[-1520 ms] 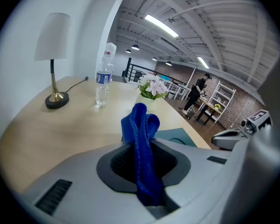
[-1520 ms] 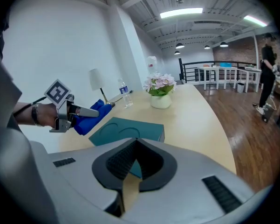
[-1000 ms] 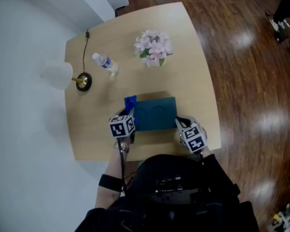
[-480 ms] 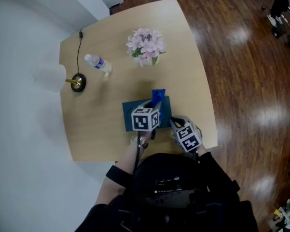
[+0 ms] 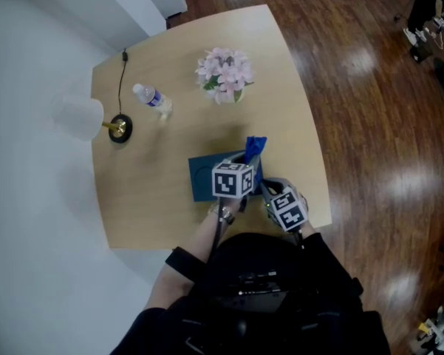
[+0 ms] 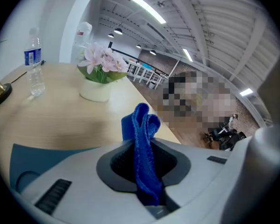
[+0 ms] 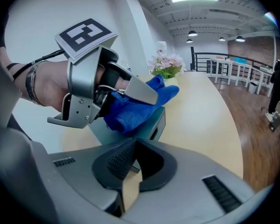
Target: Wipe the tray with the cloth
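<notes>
Right now the left hand-held gripper [image 6: 147, 149] is pinched tight on the blue cloth [image 5: 255, 148], holding it over the right end of the teal tray [image 5: 204, 180] on the table [image 5: 295, 124]. The right hand-held gripper [image 7: 133, 168] clamps the tray's near corner.

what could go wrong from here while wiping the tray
1. The cloth is pinched by a narrow fold in the left gripper; rubbing may tug it out.
2. The right gripper seems to clamp only a corner of the tray, so the tray might pivot or slide.
3. The two grippers are close together over the tray and could knock.
</notes>
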The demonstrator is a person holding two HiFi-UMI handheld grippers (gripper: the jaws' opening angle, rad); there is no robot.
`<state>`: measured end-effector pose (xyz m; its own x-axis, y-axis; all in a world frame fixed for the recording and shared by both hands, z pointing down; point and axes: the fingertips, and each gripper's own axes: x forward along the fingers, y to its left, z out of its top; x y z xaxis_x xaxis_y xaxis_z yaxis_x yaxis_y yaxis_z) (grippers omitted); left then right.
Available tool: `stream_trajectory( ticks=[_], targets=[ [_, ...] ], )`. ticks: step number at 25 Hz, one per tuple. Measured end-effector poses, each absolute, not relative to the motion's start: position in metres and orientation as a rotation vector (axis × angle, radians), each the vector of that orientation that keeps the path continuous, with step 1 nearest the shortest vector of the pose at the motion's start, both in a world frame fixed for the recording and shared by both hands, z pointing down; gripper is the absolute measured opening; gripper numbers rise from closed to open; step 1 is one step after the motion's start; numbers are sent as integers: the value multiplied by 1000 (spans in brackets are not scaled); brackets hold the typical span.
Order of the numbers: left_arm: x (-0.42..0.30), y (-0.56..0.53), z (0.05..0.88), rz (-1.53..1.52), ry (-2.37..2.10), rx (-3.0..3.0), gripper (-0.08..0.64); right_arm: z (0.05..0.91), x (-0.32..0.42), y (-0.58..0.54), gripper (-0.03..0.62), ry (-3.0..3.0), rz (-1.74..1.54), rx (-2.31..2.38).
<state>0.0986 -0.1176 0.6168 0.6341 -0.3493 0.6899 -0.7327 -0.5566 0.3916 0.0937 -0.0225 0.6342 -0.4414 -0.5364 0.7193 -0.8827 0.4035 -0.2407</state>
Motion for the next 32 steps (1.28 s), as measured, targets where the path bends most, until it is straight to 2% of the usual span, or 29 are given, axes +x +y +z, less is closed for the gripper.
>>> stream_trajectory(
  ticks=[3, 7, 11, 15, 24, 32],
  targets=[
    [72, -112, 597, 691, -878, 2207, 77, 625, 92, -22, 9, -2136, 826, 1228],
    [-1, -98, 584, 727, -993, 2221, 77, 613, 90, -18, 9, -2136, 797, 1244],
    [-86, -85, 597, 833, -1163, 2154, 77, 617, 98, -13, 9, -2094, 806, 1296],
    [-130, -80, 616, 885, -1246, 2080, 77, 627, 104, -6, 9, -2056, 818, 1302],
    [-112, -74, 628, 808, -1227, 1997, 77, 643, 98, 5, 9, -2041, 898, 1300],
    [9, -58, 627, 770, -940, 2089, 77, 642, 97, 3, 9, -2065, 924, 1317]
  ],
)
